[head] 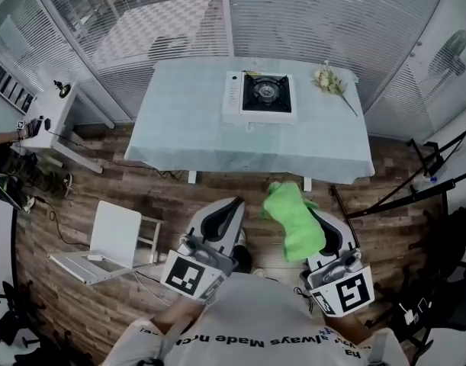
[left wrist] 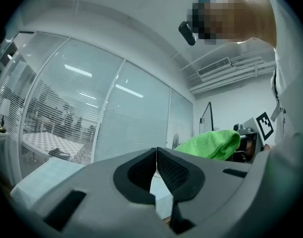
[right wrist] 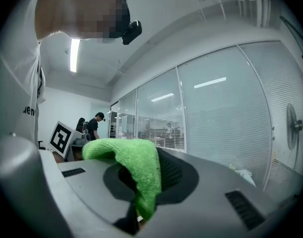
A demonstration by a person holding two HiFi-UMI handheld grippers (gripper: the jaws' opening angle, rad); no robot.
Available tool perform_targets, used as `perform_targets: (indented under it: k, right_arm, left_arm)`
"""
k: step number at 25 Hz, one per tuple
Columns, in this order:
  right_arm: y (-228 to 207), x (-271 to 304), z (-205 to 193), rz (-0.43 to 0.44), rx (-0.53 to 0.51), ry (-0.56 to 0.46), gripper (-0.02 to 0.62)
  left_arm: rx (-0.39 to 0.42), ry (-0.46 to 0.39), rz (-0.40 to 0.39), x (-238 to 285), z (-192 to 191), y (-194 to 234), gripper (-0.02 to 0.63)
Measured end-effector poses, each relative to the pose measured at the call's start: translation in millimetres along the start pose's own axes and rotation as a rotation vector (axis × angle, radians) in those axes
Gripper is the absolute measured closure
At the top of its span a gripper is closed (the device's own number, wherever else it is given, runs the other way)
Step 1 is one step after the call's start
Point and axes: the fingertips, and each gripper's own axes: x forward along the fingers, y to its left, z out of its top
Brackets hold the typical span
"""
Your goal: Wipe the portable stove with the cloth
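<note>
The white portable stove (head: 261, 96) with its black burner stands at the far middle of the table (head: 187, 128), well ahead of both grippers. My right gripper (right wrist: 144, 175) is shut on a bright green cloth (head: 292, 219), which drapes over its jaws and hides their tips. The cloth (left wrist: 211, 144) also shows at the right in the left gripper view. My left gripper (left wrist: 156, 155) is shut, jaws touching, with nothing between them. Both grippers are held close to my body over the wooden floor, short of the table's near edge.
A small bunch of flowers (head: 329, 80) lies on the table right of the stove. A laptop (head: 91, 264) rests on a white stand at my left. Black stand legs (head: 400, 193) spread at the right. Glass walls with blinds rise behind the table. A person (right wrist: 94, 125) stands far off.
</note>
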Motion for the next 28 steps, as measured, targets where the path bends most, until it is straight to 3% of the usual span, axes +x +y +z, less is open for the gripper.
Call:
perform_targets:
  k: [12,23,28]
  right_arm:
    - [-33.7,138.4,-0.6,-0.066,0.008,0.005,0.568]
    - [-73.6,221.0,-16.7,-0.029,0.018,0.021,0.569]
    - [-117.1,254.6,-20.1,-0.021,0.029,0.019,0.569]
  left_arm:
    - [0.019,0.004,-0.042,58.7,16.0,133.4,0.594]
    - [-0.001,0.026,-0.019,115.8,0.8,201.4,0.595]
    - [-0.004,0.037,-0.024,167.1,-4.2,222.1,0.595]
